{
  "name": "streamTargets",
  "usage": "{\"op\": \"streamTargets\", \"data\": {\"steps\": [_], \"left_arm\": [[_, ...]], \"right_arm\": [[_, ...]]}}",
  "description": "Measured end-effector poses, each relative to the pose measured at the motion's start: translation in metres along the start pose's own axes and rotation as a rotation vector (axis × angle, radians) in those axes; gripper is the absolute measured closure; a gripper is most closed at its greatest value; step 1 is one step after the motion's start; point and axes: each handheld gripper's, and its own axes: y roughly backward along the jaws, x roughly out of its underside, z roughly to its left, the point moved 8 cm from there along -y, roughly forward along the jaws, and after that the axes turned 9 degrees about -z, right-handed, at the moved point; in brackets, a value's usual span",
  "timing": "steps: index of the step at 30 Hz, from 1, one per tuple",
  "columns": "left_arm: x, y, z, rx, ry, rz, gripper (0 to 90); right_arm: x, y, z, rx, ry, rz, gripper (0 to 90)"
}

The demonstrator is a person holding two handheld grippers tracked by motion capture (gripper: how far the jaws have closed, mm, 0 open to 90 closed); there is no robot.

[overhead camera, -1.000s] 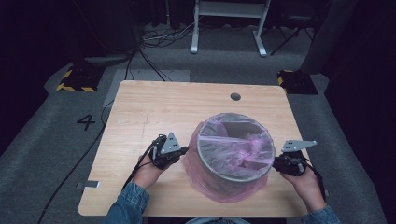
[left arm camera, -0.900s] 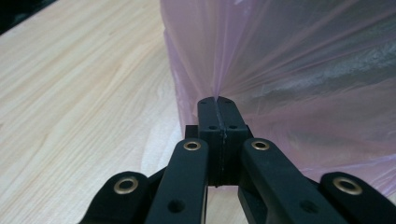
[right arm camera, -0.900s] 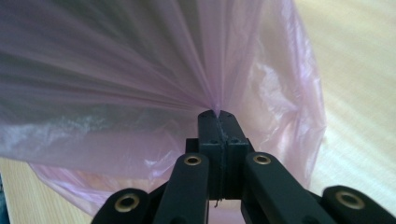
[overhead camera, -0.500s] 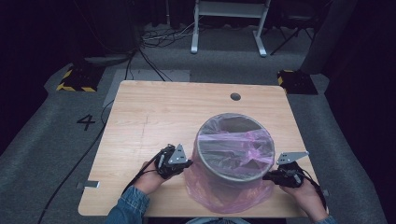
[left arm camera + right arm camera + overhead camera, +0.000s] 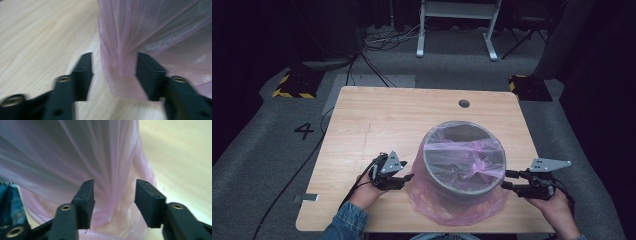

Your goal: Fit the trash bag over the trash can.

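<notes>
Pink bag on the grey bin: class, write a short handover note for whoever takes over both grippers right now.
Left gripper: open, a fold of the pink bag between its jaws, low on the bin's left side, not pinched.
Right gripper: open, jaws either side of gathered bag film on the bin's right side.
Things: the grey bin stands upright on the wooden table, near the front edge. The bag lines it and is folded over the rim, its skirt hanging down to the tabletop.
Done: bag in and turned over the rim.
Left: probably grip the skirt on both sides and tidy it; film across the mouth looks slack.
</notes>
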Motion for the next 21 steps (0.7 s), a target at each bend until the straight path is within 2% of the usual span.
{"op": "streamTargets", "data": {"steps": [3, 6, 9, 12, 18, 20, 21], "left_arm": [[0.000, 0.013, 0.007, -0.059, -0.012, -0.044, 38.9], [0.004, 0.022, 0.015, -0.099, 0.022, -0.053, 39.5], [0.014, 0.028, 0.022, -0.134, 0.048, -0.036, 39.5], [0.023, 0.031, 0.026, -0.148, 0.069, -0.011, 39.4], [0.040, 0.033, 0.029, -0.156, 0.112, 0.041, 37.9], [0.044, 0.033, 0.030, -0.158, 0.125, 0.049, 37.7], [0.047, 0.033, 0.030, -0.158, 0.128, 0.056, 37.7]], "right_arm": [[-0.019, 0.011, 0.001, 0.017, 0.005, -0.052, 39.6], [-0.035, 0.017, 0.002, 0.027, 0.019, -0.086, 35.5], [-0.050, 0.020, 0.003, 0.038, 0.028, -0.103, 32.9], [-0.066, 0.023, 0.005, 0.038, 0.042, -0.122, 31.0], [-0.097, 0.024, 0.007, 0.036, 0.082, -0.152, 19.2], [-0.106, 0.022, 0.008, 0.060, 0.096, -0.157, 10.3], [-0.110, 0.022, 0.007, 0.088, 0.108, -0.163, 7.4]]}}
